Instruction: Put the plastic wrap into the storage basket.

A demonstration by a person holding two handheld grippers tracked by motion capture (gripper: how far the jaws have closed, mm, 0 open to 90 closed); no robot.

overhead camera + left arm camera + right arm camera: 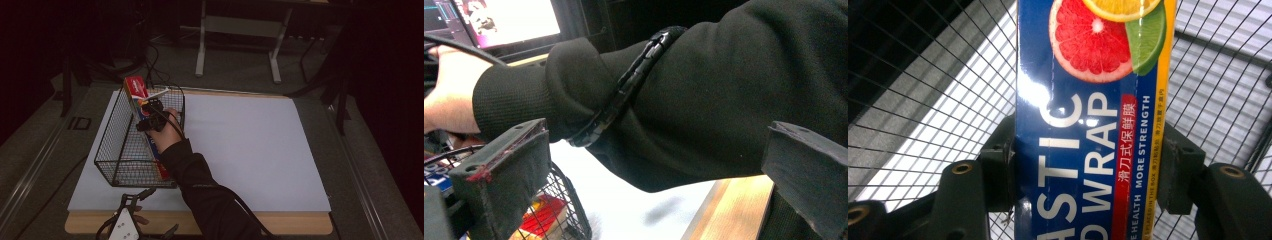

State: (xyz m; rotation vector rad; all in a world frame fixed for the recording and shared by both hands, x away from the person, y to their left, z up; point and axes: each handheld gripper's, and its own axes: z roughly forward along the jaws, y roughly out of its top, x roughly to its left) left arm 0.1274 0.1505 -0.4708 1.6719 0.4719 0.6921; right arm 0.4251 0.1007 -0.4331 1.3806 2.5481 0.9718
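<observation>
Clearly the right tool (1088, 165) grips a long blue plastic-wrap box (1088, 125) printed with citrus slices.

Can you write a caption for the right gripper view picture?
Right gripper clamps a blue plastic wrap box with citrus pictures inside a wire basket.

Right arm stretches forward in its black sleeve (210, 190), right gripper (1083, 165) with jaws clamped tight from both sides. Left gripper (132, 207) sits low at the near edge, jaws spread wide.
</observation>
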